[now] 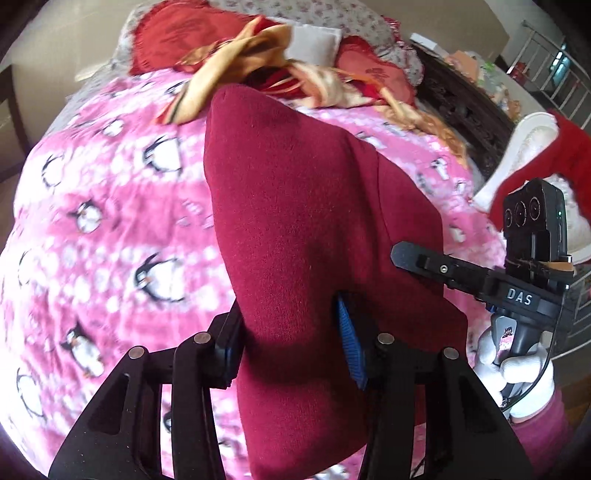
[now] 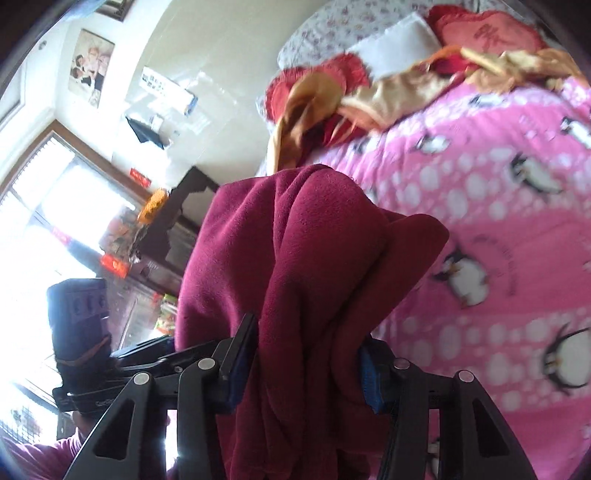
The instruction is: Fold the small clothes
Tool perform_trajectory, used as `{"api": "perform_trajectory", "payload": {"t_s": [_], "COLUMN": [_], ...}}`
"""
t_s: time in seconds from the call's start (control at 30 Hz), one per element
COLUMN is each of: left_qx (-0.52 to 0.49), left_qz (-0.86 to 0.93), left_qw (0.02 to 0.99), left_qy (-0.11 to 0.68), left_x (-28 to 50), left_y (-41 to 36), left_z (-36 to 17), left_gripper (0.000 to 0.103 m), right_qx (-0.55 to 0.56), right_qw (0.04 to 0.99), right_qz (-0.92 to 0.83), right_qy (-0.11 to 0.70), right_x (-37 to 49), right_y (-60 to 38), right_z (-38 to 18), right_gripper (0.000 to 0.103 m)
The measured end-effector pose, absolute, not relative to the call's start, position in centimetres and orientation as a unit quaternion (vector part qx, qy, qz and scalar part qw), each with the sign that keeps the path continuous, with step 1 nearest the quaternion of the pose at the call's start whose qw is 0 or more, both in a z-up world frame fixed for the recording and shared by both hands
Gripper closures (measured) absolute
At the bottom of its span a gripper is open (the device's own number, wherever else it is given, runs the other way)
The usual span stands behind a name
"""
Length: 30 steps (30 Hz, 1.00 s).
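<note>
A dark maroon fleece garment [image 1: 295, 206] hangs between both grippers above the bed. My left gripper [image 1: 291, 343] is shut on one part of it, the cloth bunched between the blue-padded fingers. My right gripper [image 2: 306, 362] is shut on another bunched part of the same garment [image 2: 295, 236], which drapes up and over in thick folds. The right gripper also shows in the left wrist view [image 1: 417, 258] at the right, its finger lying against the garment's edge. The left gripper's body shows at the lower left of the right wrist view [image 2: 85, 332].
A pink penguin-print blanket [image 1: 103, 206] covers the bed below. Red cushions [image 1: 173, 33], a gold and red cloth [image 1: 236, 55] and a white pillow [image 1: 314, 40] lie at the head. A dark cabinet [image 1: 465, 110] stands beside the bed. A bright window [image 2: 44, 206] is at the left.
</note>
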<state>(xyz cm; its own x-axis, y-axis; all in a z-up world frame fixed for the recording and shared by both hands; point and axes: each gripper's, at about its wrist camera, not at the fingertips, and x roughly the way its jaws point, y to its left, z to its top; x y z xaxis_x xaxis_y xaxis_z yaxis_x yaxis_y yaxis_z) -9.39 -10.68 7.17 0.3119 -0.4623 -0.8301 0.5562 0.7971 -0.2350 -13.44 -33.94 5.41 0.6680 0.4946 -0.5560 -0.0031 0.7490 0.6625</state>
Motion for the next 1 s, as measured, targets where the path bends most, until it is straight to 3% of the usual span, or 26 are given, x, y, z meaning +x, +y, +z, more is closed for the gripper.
{"api": "perform_trajectory", "payload": {"t_s": [0.07,0.2,0.47,0.8,1.0], "left_qx": [0.045,0.033,0.038,0.054,0.069], "left_qz": [-0.291,-0.269,-0.259,-0.242,-0.229], "left_qw": [0.805,0.821,0.837,0.866,0.882], "left_qy": [0.516,0.503,0.481,0.434,0.405], "left_x": [-8.8,-8.7,-9.9,-11.1,-12.8], "left_y": [-9.8,-8.8,-8.6,-7.5,-7.0], "left_z": [5.2,4.2,4.6,6.3,7.7], "left_gripper": [0.058,0.044,0.043,0.043,0.043], "right_qx": [0.298,0.240,0.143,0.065,0.099], "right_qw": [0.854,0.865,0.903,0.883,0.890], "right_qz": [0.125,0.065,0.121,0.067,0.067], "right_qy": [0.408,0.435,0.386,0.460,0.440], "right_x": [-12.3,-12.1,-15.9,-17.7,-18.9], "right_y": [-32.4,-31.5,-27.2,-24.8,-26.2], "right_z": [4.0,3.7,10.6,3.2,6.0], "right_gripper": [0.052,0.052,0.052,0.057,0.057]}}
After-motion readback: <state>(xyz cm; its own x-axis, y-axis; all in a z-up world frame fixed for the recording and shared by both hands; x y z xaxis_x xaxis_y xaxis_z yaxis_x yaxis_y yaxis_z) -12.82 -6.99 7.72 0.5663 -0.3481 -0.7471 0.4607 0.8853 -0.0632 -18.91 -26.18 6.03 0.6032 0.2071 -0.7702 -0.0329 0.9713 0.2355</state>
